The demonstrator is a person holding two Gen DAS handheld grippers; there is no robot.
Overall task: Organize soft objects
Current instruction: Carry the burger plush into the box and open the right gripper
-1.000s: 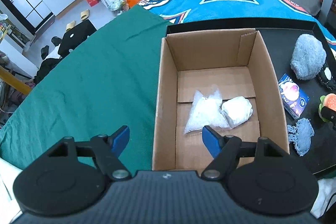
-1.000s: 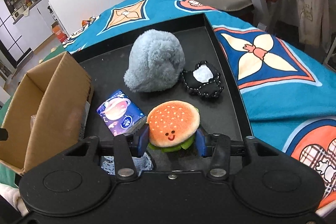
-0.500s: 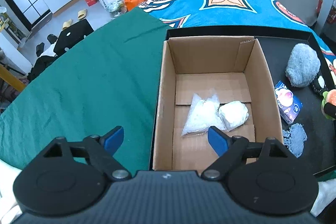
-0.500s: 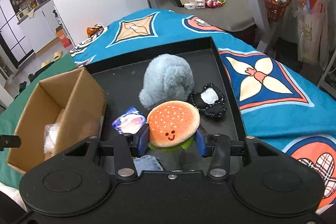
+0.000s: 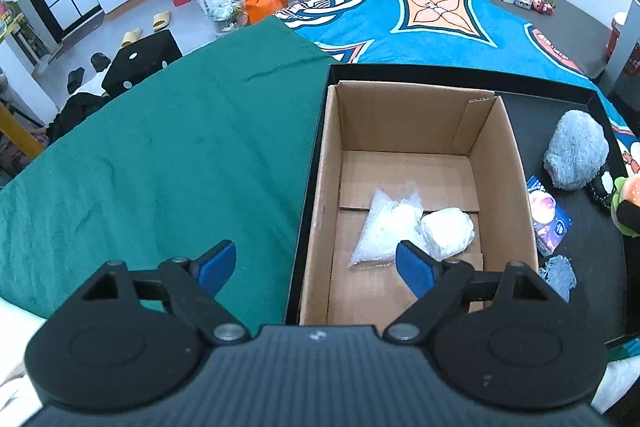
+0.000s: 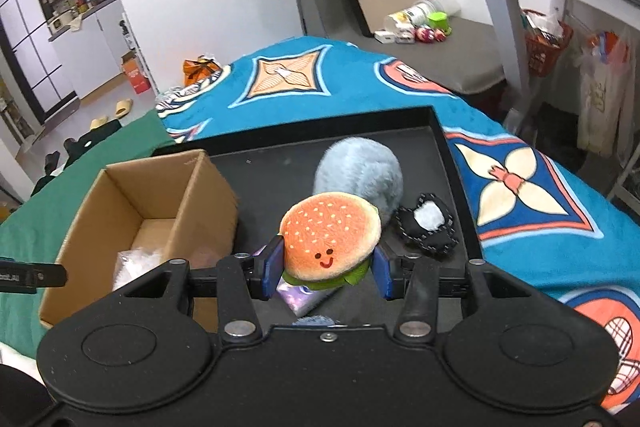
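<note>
Plush burger (image 6: 329, 239) clamped between right tongs (image 6: 326, 267).

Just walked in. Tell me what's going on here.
A person is sorting soft things into a cardboard box. The right tool grips a hamburger plush, lifted above the black tray. The left tool hangs open near the box, which holds two white bagged items.

Orange sesame-dotted burger plush (image 6: 330, 241) with red smile, grey-blue fuzzy plush (image 6: 360, 167), brown cardboard box (image 5: 420, 115), black tray (image 6: 452, 163), teal patterned blanket (image 5: 420, 23)
</note>
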